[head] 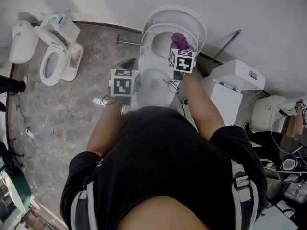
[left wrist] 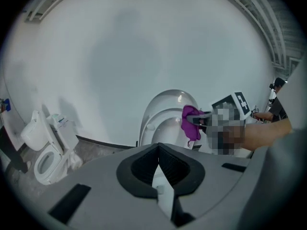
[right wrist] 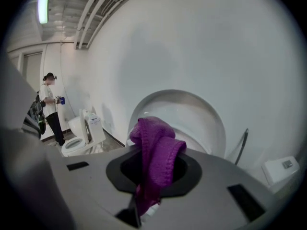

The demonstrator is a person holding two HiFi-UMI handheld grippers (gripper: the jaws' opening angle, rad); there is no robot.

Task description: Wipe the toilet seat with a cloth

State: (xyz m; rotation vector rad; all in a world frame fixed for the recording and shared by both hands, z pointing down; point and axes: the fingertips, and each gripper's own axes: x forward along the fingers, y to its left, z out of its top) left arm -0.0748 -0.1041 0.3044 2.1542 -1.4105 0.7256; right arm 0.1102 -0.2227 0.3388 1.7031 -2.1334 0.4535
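A white toilet (head: 158, 56) stands against the wall ahead of me, its lid (head: 189, 20) and seat raised. My right gripper (head: 178, 48) is over the bowl, shut on a purple cloth (head: 179, 40). In the right gripper view the cloth (right wrist: 156, 150) bunches up out of the jaws and hangs over them, in front of the raised lid (right wrist: 196, 116). My left gripper (head: 127, 67) is at the toilet's left side, shut with nothing in it. In the left gripper view the left gripper (left wrist: 158, 152) has its jaws together, and beyond them are the toilet (left wrist: 165, 121), the cloth (left wrist: 190, 123) and the right gripper (left wrist: 205, 121).
A second white toilet (head: 55, 59) stands at the far left on the grey stone floor (head: 72, 109). A white boxy unit (head: 235, 83) and a leaning metal rod (head: 228, 44) are to the right of my toilet. Cables lie near the toilet's base. Another person (right wrist: 50, 107) stands at the far left.
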